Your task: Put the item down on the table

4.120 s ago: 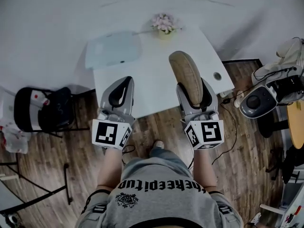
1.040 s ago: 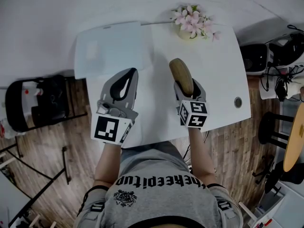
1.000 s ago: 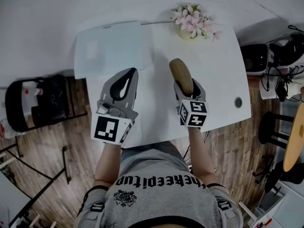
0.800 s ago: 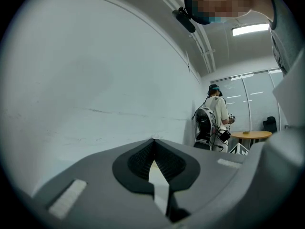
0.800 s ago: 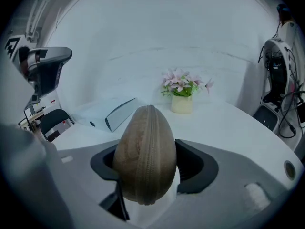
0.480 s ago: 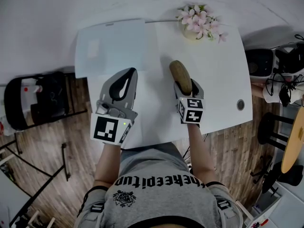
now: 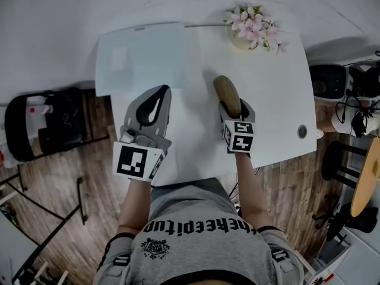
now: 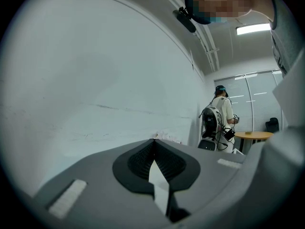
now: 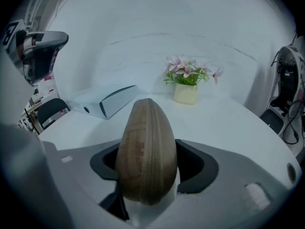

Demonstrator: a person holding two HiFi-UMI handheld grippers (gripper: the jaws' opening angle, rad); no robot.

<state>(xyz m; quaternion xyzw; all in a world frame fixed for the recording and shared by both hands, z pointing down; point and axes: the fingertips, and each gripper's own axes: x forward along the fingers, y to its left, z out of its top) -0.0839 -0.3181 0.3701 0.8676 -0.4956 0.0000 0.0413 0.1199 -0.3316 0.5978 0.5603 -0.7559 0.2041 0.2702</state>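
A: Right gripper (image 9: pixel 147 175)?

B: Jaws clamped on the brown zip case (image 9: pixel 146 149), one pad on each side. The case stands on edge, zip seam toward the camera, narrow end pointing away. In the head view it sits mid-frame, over the middle of the white table (image 7: pixel 279 105).

A: Down on the surface?

B: Cannot tell. The right gripper view shows tabletop close below the jaws, but no clear contact line. I judge it low and near, not yet let go.

A: Left gripper (image 7: pixel 159 94)?

B: Jaws together, nothing between the pads. It hovers left of centre in the head view, over the table's near-left part. Its own view looks at the wall. Idle, by my reading.

A: Anything else on the table?

B: Flower pot (image 7: pixel 252 28) at the table's top edge, right of centre. Flat white box (image 7: pixel 142 55) at upper left. Both well apart from the case, with bare tabletop around the landing spot.

A: Progress?

B: The carry looks done, with the item over the table. Left to do, I judge: settle the case onto the surface, part the right jaws, draw back without tipping it.
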